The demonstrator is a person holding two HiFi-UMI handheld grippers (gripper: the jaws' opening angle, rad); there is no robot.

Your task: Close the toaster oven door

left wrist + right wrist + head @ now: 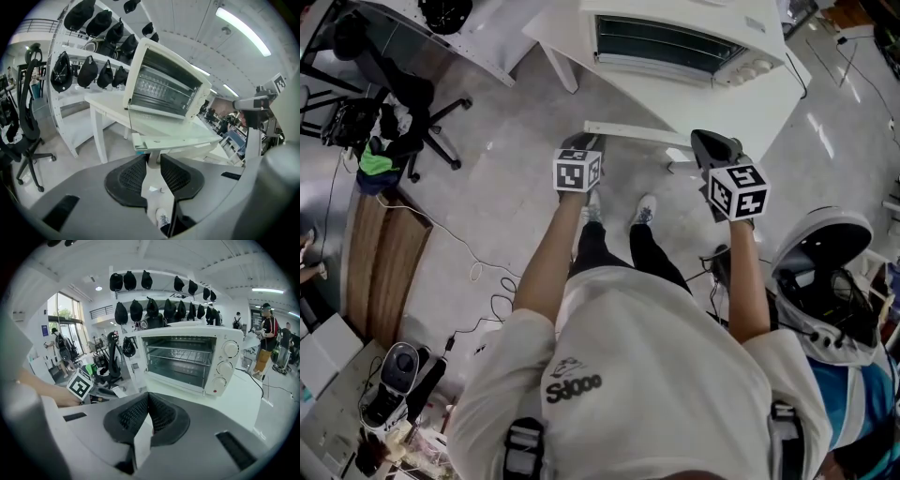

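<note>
A white toaster oven (675,42) stands on a white table (769,103), its wire racks showing through the open front (180,357). Its glass door (178,138) hangs out flat over the table's edge, with a pale handle bar (623,129) along the front. My left gripper (578,142) sits right under that bar. In the left gripper view its pads (133,173) close on a white piece of the handle (151,159) that fills the gap between them. My right gripper (712,141) hovers to the right of the door, shut with nothing in it (148,395).
Shelves of black caps (89,70) stand behind the table. An office chair (403,112) and cables (478,272) lie on the floor at left. A white helmet-like unit (825,272) sits at right. A person (268,333) stands far right.
</note>
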